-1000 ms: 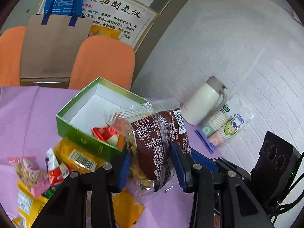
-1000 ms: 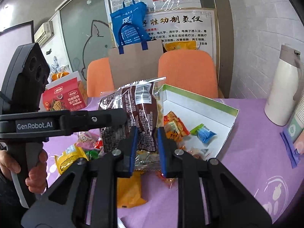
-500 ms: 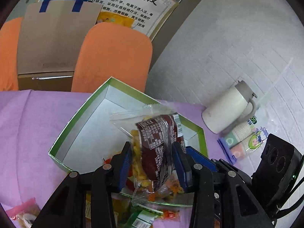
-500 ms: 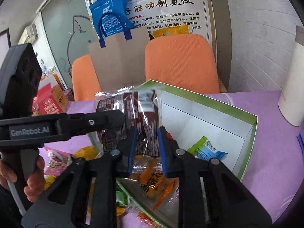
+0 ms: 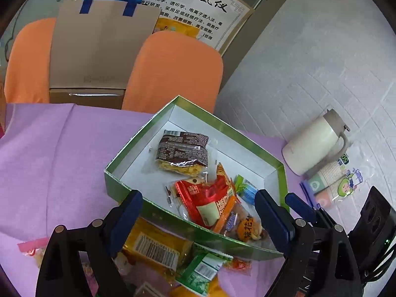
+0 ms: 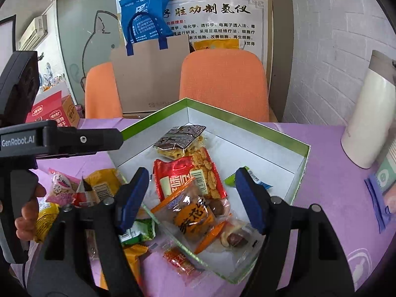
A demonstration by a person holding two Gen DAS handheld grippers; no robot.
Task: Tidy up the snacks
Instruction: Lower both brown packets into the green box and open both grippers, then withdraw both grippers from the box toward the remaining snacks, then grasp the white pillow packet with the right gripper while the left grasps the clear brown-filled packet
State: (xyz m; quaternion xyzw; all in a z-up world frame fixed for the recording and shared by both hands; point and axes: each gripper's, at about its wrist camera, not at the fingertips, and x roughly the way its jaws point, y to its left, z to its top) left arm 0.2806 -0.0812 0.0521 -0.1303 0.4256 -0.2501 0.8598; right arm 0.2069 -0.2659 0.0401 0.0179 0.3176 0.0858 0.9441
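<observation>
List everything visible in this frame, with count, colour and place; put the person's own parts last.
Box: one, green outside, white inside, on the table.
Brown snack pack: one, in the box, far end.
Red snack pack: one, in the box, near end.
Orange snack pack: one, in the box, near corner.
Loose snacks: several, yellow, green, pink, outside the box.
Tablecloth: one, purple.
Flask: one, cream, by the wall.
Chairs: two, orange, behind the table.
Left claw: open, empty.
Right claw: open, empty.
Hand: one, on the left claw's handle.

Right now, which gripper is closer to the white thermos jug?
Right. The right gripper hangs over the box with the white jug off to its right; the left gripper sits further left.
</observation>
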